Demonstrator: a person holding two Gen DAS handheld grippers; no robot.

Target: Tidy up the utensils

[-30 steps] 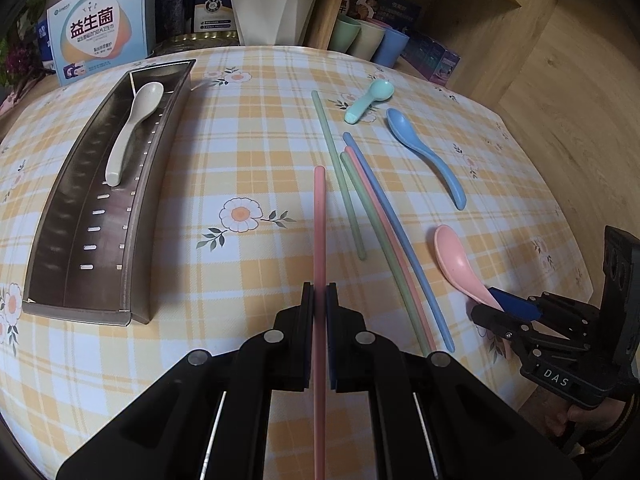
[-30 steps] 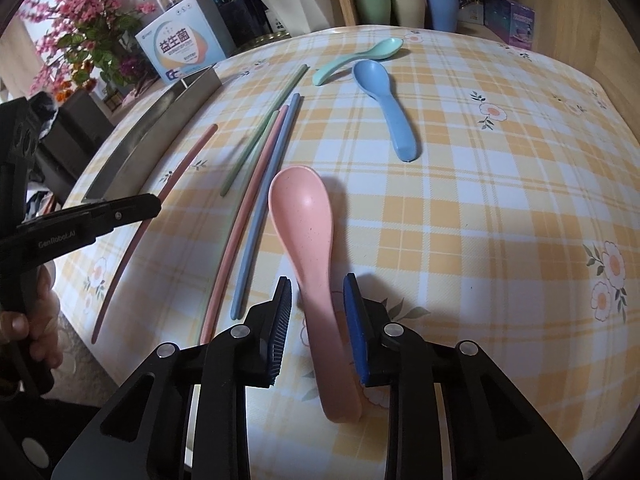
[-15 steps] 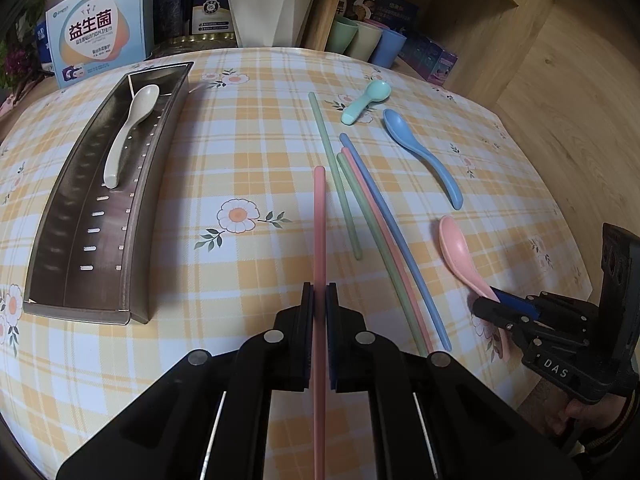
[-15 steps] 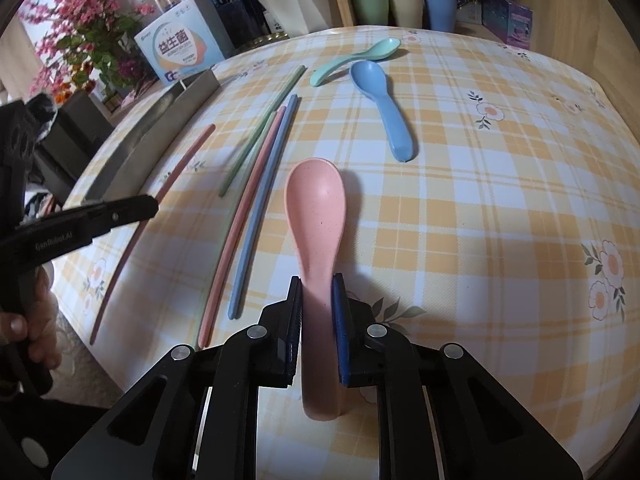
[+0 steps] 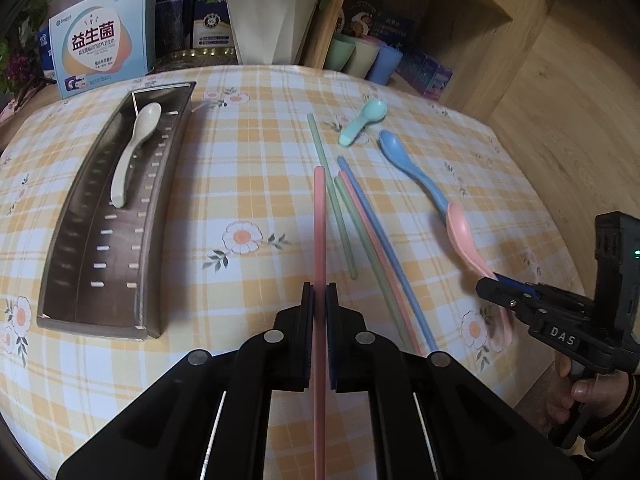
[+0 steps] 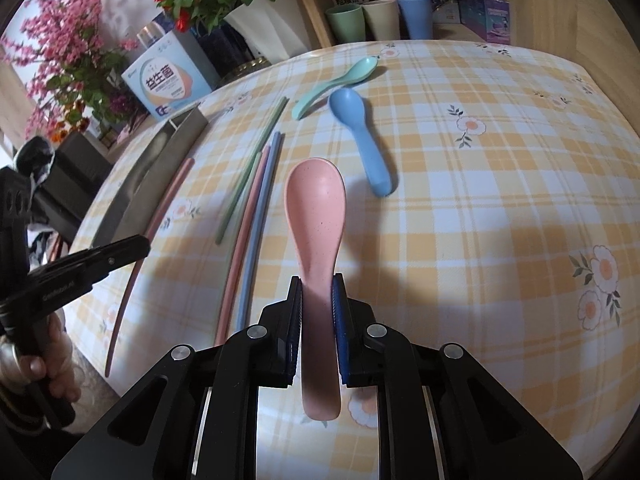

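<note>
A round table covered with a yellow plaid tablecloth is shown from both wrist cameras. At the left of the left wrist view, a long metal tray with slotted floor is seen; a single cream spoon is contained in it, lying lengthwise toward the far end. The rest of the tray's floor is bare.

The left gripper is closed on a pink chopstick, which is held lengthwise between the pads and points away toward the far side. To its right, four loose chopsticks are laid on the cloth: a green chopstick, a second green one, a second pink one and a blue chopstick.

The right gripper is clamped on the handle of a pink spoon, its jaws having just been closing onto it; the bowl faces up and away. Whether the spoon is lifted clear of the cloth cannot be told. A blue spoon and a teal spoon are left farther off on the cloth, near each other.

Beyond the table's far edge, three cups in green, beige and blue are ranged on a wooden shelf; what they contain cannot be seen. A white planter containing a leafy plant is stood beside a printed box.
</note>
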